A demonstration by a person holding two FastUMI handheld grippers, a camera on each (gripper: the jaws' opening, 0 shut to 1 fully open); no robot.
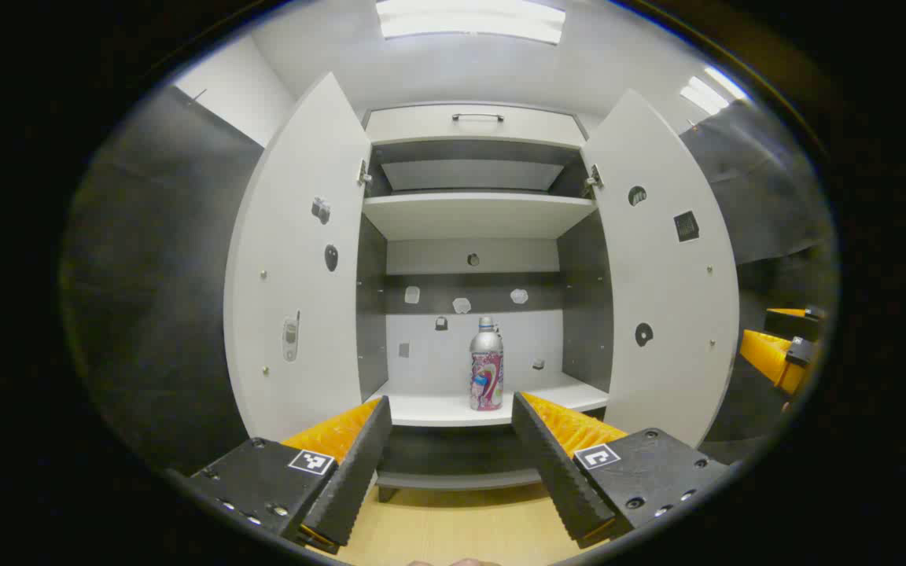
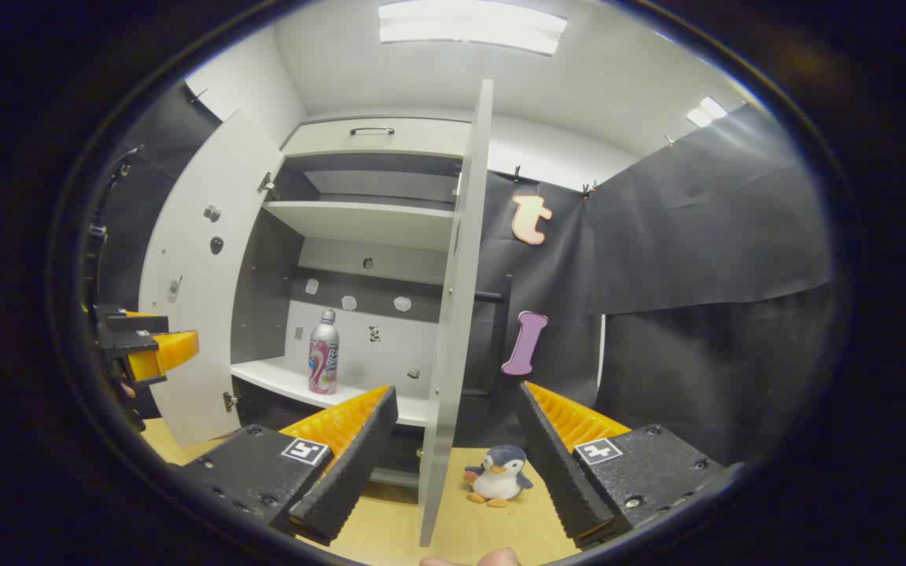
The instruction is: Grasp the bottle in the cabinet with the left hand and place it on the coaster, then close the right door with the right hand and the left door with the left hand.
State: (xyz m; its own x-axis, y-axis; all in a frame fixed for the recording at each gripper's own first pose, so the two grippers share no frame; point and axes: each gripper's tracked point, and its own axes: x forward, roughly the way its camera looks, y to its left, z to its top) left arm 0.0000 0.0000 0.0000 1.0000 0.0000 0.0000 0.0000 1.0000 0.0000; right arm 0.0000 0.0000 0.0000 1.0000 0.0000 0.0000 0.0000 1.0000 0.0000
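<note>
Left gripper view: my left tool (image 1: 450,448) sits lowest in frame, fingers spread wide, nothing between them. Below it, tan table (image 1: 453,527). Straight ahead past the fingertips, the bottle (image 1: 486,365) stands upright on the cabinet's lower shelf (image 1: 437,409), roughly centred between my fingers but well beyond them, no contact. Left door (image 1: 296,267) and right door (image 1: 669,275) both swung open, one to each side of my tool. Upper shelf (image 1: 476,214) farther up, drawer with a handle (image 1: 477,117) above that. At the far right edge, my right tool (image 1: 783,346) partly visible.

Right gripper view: my right tool (image 2: 453,456) also spread wide, holding nothing. Right door's (image 2: 457,314) edge stands just ahead, between the fingers, not touching either. A toy penguin (image 2: 495,475) sits on the table (image 2: 390,527) just right of that door, between my fingers. Farther off, left of the door, the bottle (image 2: 324,352) upright on the shelf (image 2: 280,377). Left tool (image 2: 146,346) at the far left edge, in front of the open left door (image 2: 193,314).
</note>
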